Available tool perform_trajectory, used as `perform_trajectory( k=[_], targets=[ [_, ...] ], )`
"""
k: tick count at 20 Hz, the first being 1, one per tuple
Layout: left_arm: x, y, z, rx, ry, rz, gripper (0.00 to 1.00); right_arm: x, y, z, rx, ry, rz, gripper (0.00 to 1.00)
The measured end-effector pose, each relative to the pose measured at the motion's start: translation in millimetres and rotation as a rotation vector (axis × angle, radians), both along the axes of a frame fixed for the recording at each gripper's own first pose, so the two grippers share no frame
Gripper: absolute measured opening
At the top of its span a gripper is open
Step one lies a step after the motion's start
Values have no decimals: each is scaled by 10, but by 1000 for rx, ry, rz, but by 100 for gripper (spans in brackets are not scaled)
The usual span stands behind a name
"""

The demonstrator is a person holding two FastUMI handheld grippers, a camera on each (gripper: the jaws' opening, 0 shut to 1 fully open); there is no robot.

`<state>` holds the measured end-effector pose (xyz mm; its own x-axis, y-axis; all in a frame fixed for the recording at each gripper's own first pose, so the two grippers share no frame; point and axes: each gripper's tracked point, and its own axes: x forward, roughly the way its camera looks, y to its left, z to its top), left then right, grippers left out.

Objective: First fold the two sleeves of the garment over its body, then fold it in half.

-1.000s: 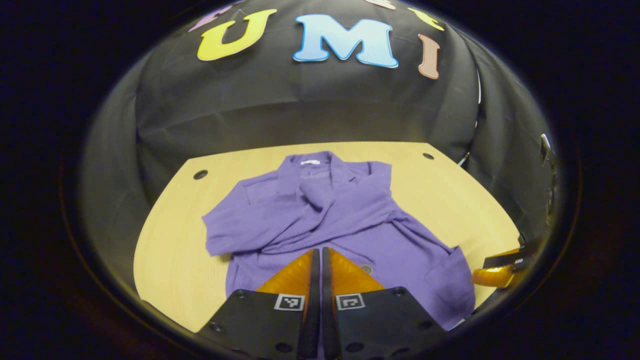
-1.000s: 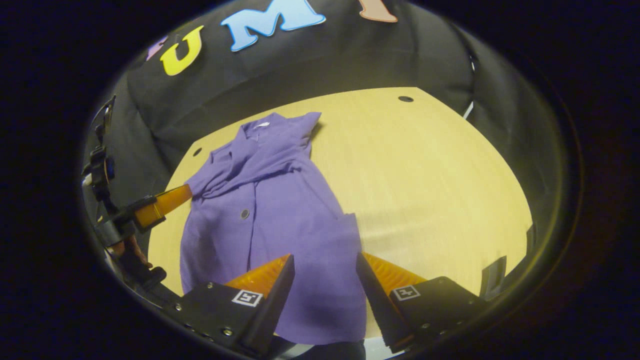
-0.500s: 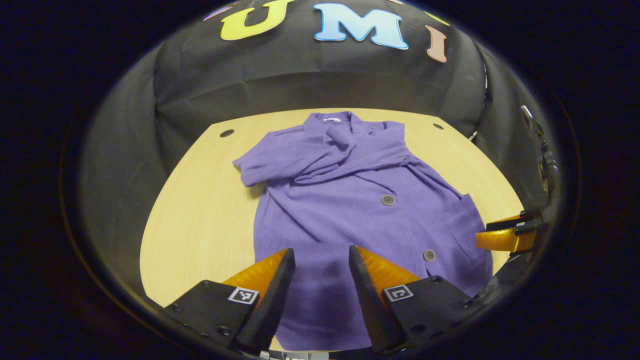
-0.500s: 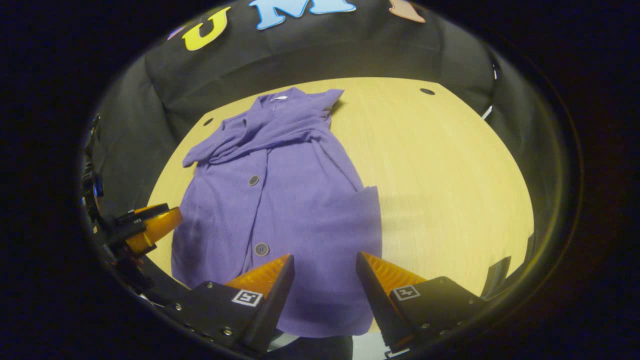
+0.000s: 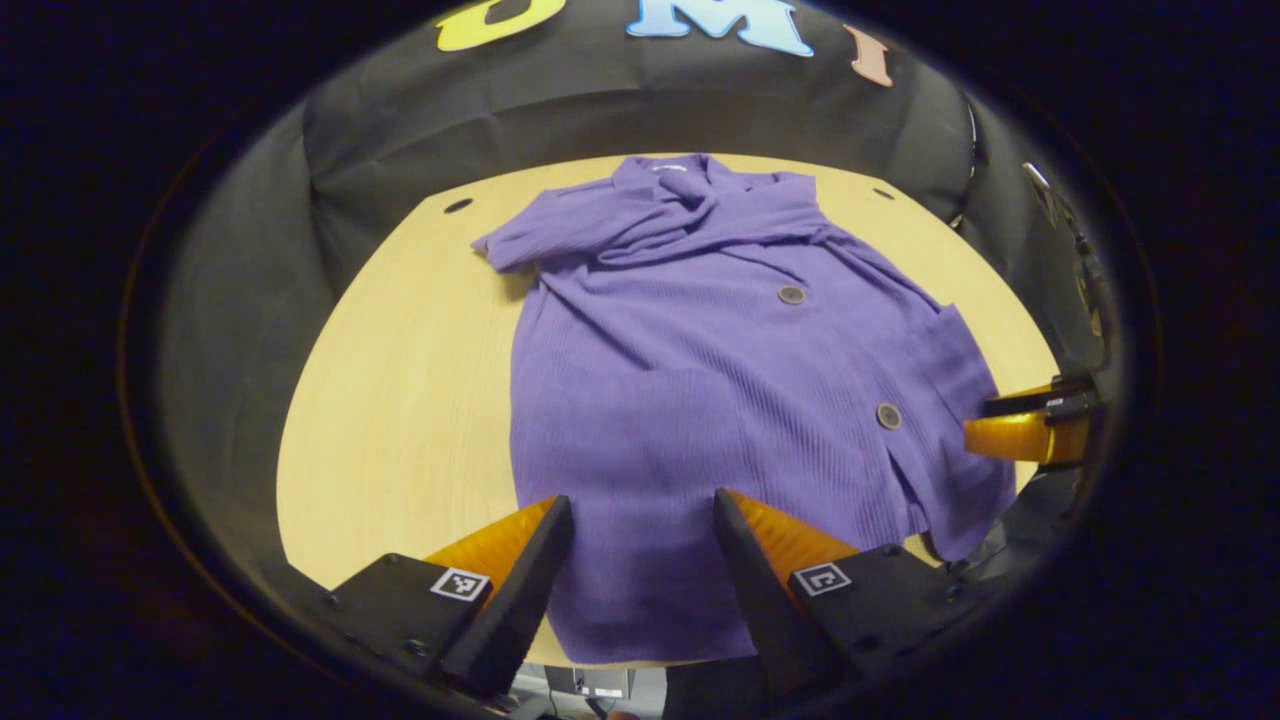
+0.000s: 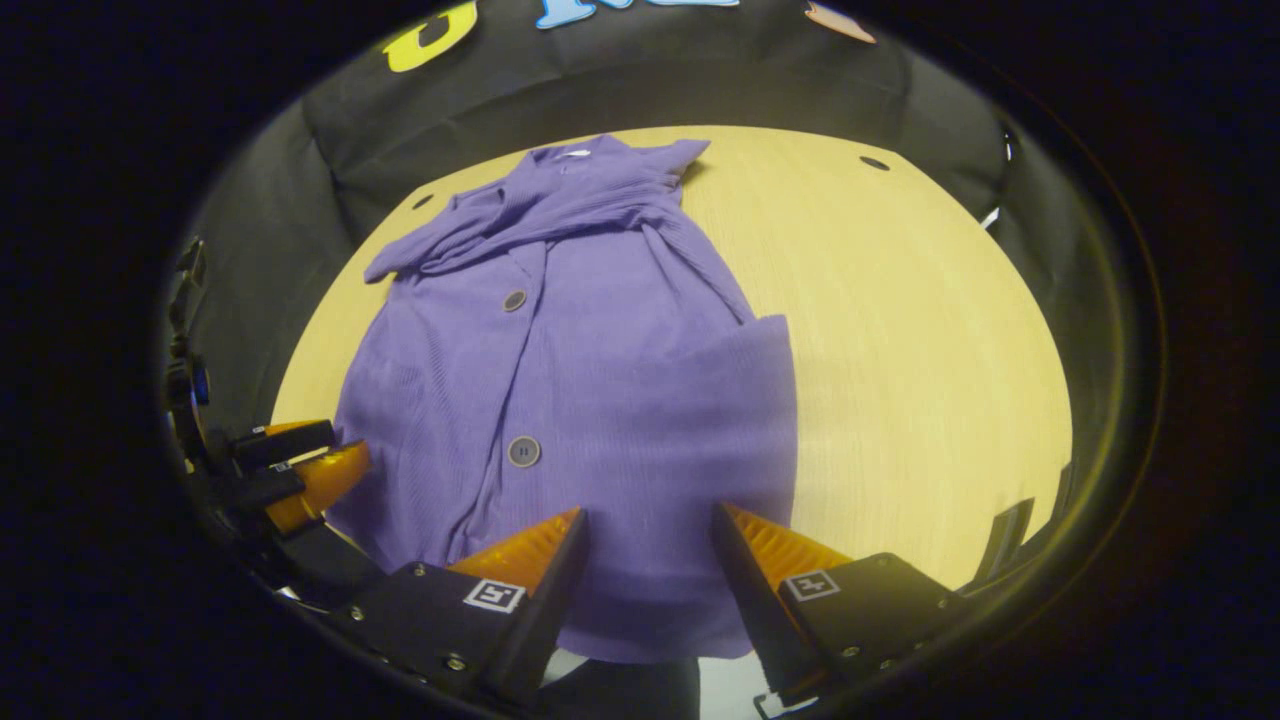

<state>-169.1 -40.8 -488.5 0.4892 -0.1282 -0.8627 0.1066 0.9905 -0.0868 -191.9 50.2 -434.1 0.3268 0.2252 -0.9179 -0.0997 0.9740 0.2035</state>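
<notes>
Both tools gape wide over the near hem of the shirt (image 5: 720,380), which lies flat on the bench (image 5: 400,400), sleeves seemingly crossed far ahead. Left tool (image 5: 635,560) and right tool (image 6: 648,570) may pinch one layer only, dragging the folded sleeves loose.

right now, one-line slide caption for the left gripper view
Open left hand-held gripper poised over the hem of a purple shirt, sleeves folded across its chest, on a wooden table.

Purple ribbed garment (image 5: 700,380) — dark buttons (image 5: 791,294) — pale wood table (image 5: 400,400)
</notes>
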Motion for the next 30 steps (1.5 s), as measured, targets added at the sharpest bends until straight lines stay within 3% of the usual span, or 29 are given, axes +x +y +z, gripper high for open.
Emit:
perform_trajectory(
  k=[4,5,6,7,10,16,18,19,20,22,23,24,26,27,30],
  targets=[
    [-20,28,-77,30,24,-14,96,-60,-12,-84,-31,28,5,80],
    [-28,33,-83,32,30,-17,96,-69,-34,-133,-48,38,2,71],
    [-30,35,-88,31,35,-15,96,-81,-62,-161,-68,42,3,80],
    [-28,32,-93,24,43,-5,95,-72,-70,-165,-85,38,12,73],
    [1,33,-89,-6,49,53,95,-102,-57,-182,-138,15,73,79],
    [7,-10,-84,-5,26,32,95,-123,-51,-207,-137,-10,71,80],
    [36,-44,-67,0,8,5,92,-133,-42,-198,-128,-17,57,78],
    [40,-81,-70,-7,2,-2,80,-136,-44,-169,-123,-20,53,72],
    [48,-84,-83,-6,5,-7,76,-132,-38,-198,-123,-15,55,65],
    [49,-97,-74,-21,2,-7,71,-94,-30,-206,-100,-24,23,65],
    [82,-105,-68,-28,-6,-18,69,-81,-35,-203,-99,-13,13,27],
    [97,-56,-38,-12,-20,20,67,-89,-40,-204,-99,0,11,26],
    [117,-27,-91,-10,-18,38,12,-16,-14,-169,-91,-16,-14,26],
    [121,-45,-80,-5,-12,38,8,-46,-15,-146,-90,7,-30,3],
    [139,-41,-56,-2,-14,47,8,-40,-33,-172,-101,6,-9,3]
  ],
)
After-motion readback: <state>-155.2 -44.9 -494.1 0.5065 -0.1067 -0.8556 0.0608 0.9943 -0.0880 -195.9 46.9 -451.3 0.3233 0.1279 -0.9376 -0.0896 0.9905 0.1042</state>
